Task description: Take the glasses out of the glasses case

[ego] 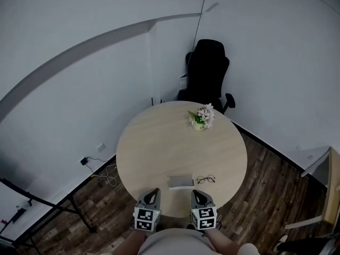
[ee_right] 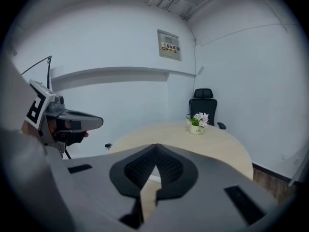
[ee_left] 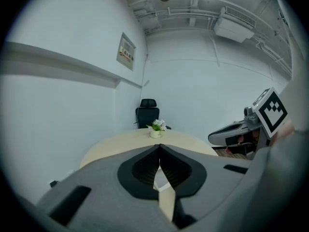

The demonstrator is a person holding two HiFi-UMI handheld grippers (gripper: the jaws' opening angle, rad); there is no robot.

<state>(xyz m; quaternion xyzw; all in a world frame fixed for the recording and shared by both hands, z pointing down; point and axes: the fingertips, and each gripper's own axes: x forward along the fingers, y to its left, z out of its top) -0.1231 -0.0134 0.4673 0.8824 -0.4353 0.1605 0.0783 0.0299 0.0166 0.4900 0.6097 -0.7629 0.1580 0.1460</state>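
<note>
Grey glasses case (ego: 180, 181) lying flat, thin-framed glasses (ego: 205, 179) just beside it

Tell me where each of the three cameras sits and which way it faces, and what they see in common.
Head view: on the person's head, steeply down at the round table, glasses case and glasses; left gripper, right gripper, arms show.
Left gripper view: on the left gripper, along its shut jaws across the table; right gripper at right.
Right gripper view: on the right gripper, likewise, jaws shut; left gripper at left.
Shared: all see the flower pot and black chair.
</note>
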